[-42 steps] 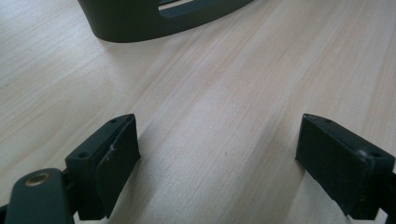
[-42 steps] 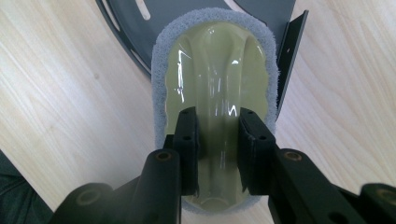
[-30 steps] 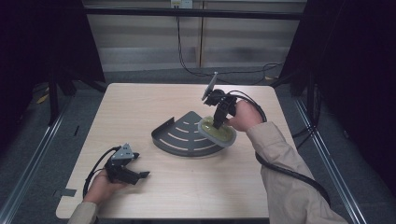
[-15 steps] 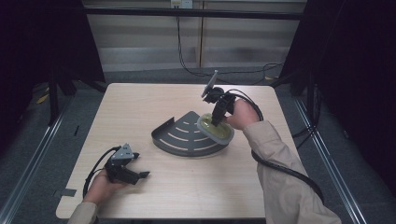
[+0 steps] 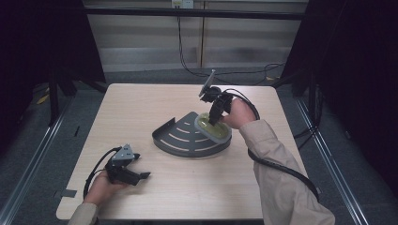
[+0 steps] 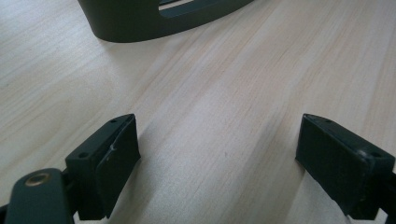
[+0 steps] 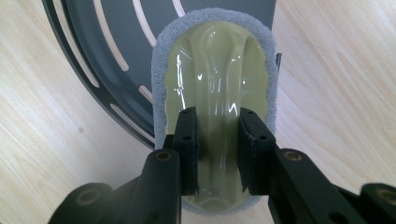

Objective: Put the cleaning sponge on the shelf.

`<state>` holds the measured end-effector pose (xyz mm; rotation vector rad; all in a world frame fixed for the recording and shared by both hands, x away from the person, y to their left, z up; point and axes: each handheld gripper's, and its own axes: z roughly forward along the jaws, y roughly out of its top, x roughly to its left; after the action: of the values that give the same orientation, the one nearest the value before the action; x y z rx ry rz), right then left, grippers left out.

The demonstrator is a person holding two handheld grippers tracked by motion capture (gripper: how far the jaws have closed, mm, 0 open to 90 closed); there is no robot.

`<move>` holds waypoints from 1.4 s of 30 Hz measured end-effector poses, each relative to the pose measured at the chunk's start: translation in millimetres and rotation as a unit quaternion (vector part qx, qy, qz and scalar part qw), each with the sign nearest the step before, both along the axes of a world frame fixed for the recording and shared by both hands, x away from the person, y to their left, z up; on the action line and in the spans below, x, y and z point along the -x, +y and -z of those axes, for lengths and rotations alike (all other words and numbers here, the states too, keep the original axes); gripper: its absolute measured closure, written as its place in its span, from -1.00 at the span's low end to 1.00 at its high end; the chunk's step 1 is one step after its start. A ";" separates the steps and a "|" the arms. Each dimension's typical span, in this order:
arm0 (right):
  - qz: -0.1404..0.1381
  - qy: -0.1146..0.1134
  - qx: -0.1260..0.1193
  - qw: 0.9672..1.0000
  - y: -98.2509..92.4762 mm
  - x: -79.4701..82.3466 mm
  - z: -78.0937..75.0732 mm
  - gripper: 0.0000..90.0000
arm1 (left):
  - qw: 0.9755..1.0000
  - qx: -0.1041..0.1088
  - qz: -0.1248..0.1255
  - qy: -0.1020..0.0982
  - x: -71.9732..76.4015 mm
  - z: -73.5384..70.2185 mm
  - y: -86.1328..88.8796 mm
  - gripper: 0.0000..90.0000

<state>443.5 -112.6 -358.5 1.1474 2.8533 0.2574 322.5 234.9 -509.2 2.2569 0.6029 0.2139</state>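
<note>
Right tongs (image 7: 218, 135) grip the scrubber (image 7: 215, 70) — resting on the rack (image 5: 180, 138).

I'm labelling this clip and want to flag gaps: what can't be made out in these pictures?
- Underside of the pale green scrubbing pad with grey fleece rim: hidden in the right gripper view and the high view by its own top.
- Dark grey slotted quarter-round metal shelf: cut off by the top edge in the left gripper view.
- Ridge of the pad between the right gripper jaws: hidden by them.

Even overhead light on the table (image 5: 141, 112), dark surroundings, glare on the scrubber's handle (image 7: 217, 70), perhaps slight close-up blur.
</note>
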 end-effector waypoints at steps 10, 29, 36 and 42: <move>0.000 -0.004 -0.009 1.000 5.4 -6.2 5.6 0.59 | 1.000 -0.001 0.000 -0.001 0.1 0.0 -0.1 -0.72; 0.002 0.004 -0.005 1.000 13.6 -13.8 16.6 0.59 | 1.000 -0.002 -0.002 -0.002 0.2 -0.1 -0.2 -0.72; -0.001 0.002 -0.005 1.000 11.6 -15.2 24.5 0.59 | 1.000 -0.003 -0.002 -0.002 0.3 -0.2 -0.2 -0.72; 0.013 0.012 -0.009 1.000 11.5 -15.8 29.8 0.59 | 1.000 -0.003 -0.002 -0.002 0.4 -0.1 -0.3 -0.72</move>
<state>459.3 -101.1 -388.3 1.1971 2.8615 0.2691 322.1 234.6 -509.1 2.2597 0.6067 0.2221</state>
